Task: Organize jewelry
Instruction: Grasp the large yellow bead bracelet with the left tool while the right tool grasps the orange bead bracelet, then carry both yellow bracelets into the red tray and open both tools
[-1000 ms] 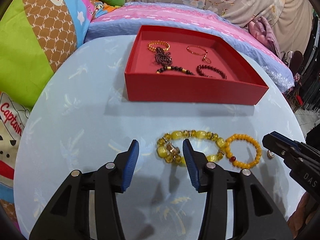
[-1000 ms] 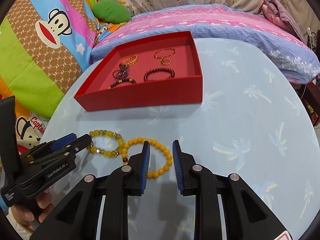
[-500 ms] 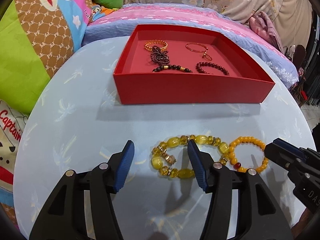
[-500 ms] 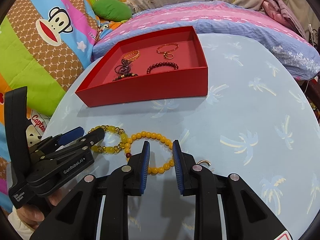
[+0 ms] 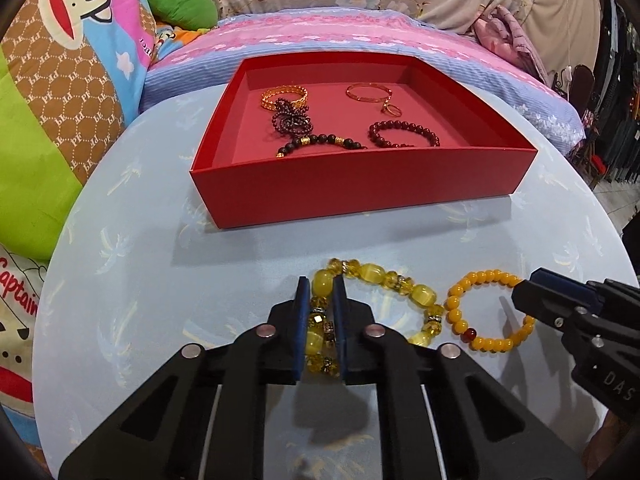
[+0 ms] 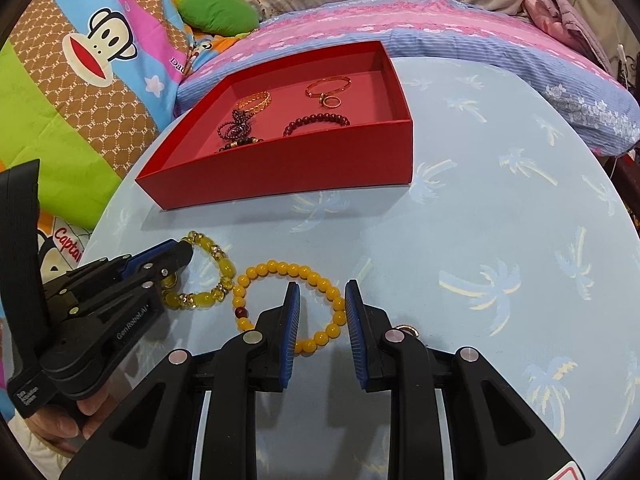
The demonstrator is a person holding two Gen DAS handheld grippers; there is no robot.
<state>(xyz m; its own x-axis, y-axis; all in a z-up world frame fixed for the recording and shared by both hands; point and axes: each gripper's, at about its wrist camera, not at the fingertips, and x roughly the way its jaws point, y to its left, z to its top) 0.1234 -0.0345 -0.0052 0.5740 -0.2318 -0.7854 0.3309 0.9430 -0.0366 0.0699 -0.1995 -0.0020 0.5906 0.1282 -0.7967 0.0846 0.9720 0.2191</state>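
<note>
A chunky yellow glass-bead bracelet [image 5: 420, 292] lies on the pale blue table, touching an orange bead bracelet [image 5: 480, 275]. My left gripper [image 5: 321, 280] points down at the chunky bracelet's left side; its jaws are closing and the blue pads press on a yellow bead. My right gripper [image 6: 322, 286] is open, straddling the right side of the orange bracelet [image 6: 280, 266] without touching it. The red box [image 5: 360, 196] stands behind them and holds several bracelets and a ring.
A small gold ring [image 6: 406, 329] lies on the table [image 6: 480, 220] just right of my right gripper. Bedding and cartoon-print pillows [image 6: 100, 52] surround the round table at the back and left. A hand [image 6: 52, 424] holds the left gripper.
My left gripper's jaws stood wide apart around the chunky bracelet's left side and have now come together on a bead. The right gripper has kept still over the orange bracelet.
</note>
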